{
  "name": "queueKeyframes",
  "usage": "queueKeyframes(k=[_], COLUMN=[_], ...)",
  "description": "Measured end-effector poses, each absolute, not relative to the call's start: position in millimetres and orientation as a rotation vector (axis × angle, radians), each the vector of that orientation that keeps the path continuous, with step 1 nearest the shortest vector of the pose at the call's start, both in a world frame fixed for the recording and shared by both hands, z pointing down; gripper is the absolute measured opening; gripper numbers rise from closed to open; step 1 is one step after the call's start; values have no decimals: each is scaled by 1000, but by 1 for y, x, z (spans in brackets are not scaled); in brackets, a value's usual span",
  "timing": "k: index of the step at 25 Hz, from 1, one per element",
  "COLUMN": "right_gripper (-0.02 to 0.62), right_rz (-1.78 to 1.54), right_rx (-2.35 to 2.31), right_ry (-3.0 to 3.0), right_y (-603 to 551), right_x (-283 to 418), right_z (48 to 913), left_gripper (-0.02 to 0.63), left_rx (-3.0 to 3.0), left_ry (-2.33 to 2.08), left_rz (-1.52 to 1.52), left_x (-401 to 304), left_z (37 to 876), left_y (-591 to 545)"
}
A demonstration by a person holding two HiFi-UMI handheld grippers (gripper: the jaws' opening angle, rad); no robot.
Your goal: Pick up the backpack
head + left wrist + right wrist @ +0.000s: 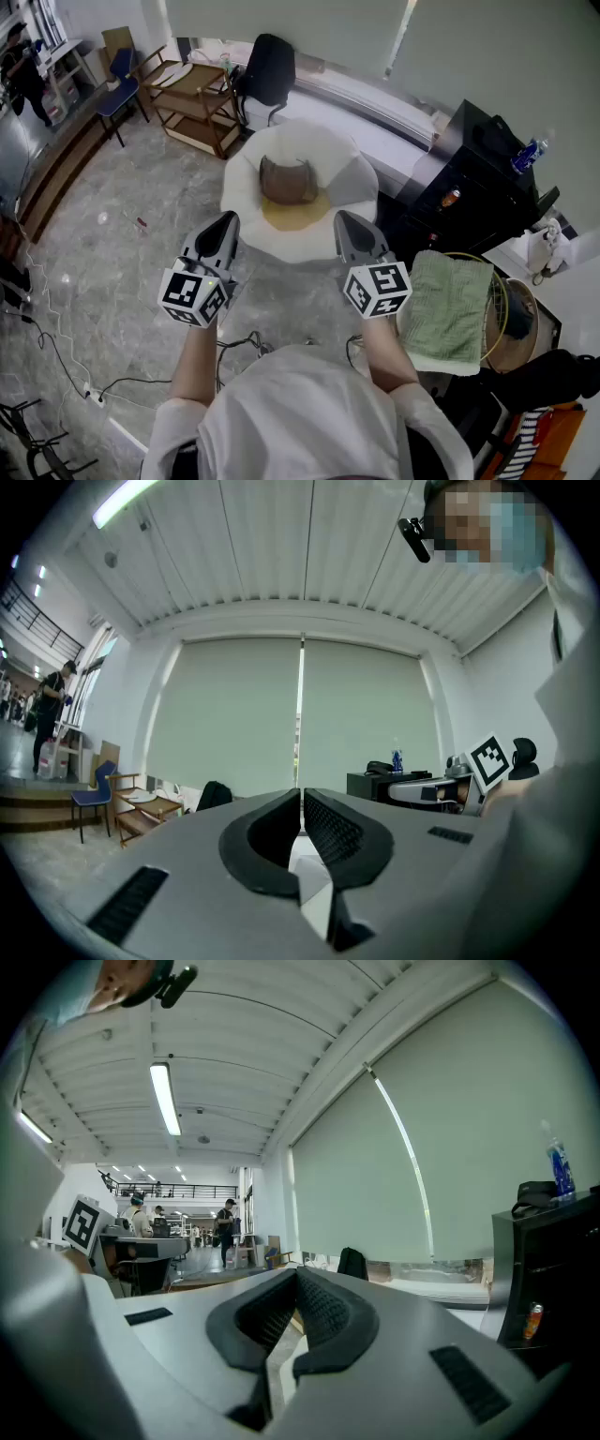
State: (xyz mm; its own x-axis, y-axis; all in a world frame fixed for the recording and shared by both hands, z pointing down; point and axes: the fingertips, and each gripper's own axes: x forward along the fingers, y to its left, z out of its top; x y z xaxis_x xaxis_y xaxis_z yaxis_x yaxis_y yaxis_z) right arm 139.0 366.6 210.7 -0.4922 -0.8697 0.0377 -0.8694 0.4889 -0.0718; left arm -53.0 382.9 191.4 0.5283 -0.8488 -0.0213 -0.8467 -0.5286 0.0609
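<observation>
Both claws are held level over the grey marble floor, side by side and apart from each other. Left claw: jaws pressed together, nothing between them. Right claw: jaws pressed together too, empty.

Just beyond the claw tips is a white round chair with a yellow cushion. A brown bag lies on the cushion, in the middle of the seat, touched by neither claw. I cannot tell whether it is a backpack.

A black backpack stands upright farther away, leaning at the window ledge, well apart from both claws. The wooden trolley is to its left, and a blue chair further left.

On the right is a black cabinet with a blue bottle on top. Near right, a green towel is draped over a round basket. Cables trail on the floor near left.
</observation>
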Motion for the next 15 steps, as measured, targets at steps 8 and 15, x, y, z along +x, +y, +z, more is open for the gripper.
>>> queueKeyframes(k=[8, 15], right_gripper=[29, 31], right_rz=[-186, -201], right_rx=[-1527, -1531], right_ry=[2722, 2703], right_y=[370, 372], right_x=[135, 128], right_z=[212, 215], left_gripper=[40, 40], left_rx=[2707, 2691], left_ry=[-1494, -1489], left_rz=[-42, -42], left_x=[-51, -63], left_z=[197, 203], left_y=[383, 386])
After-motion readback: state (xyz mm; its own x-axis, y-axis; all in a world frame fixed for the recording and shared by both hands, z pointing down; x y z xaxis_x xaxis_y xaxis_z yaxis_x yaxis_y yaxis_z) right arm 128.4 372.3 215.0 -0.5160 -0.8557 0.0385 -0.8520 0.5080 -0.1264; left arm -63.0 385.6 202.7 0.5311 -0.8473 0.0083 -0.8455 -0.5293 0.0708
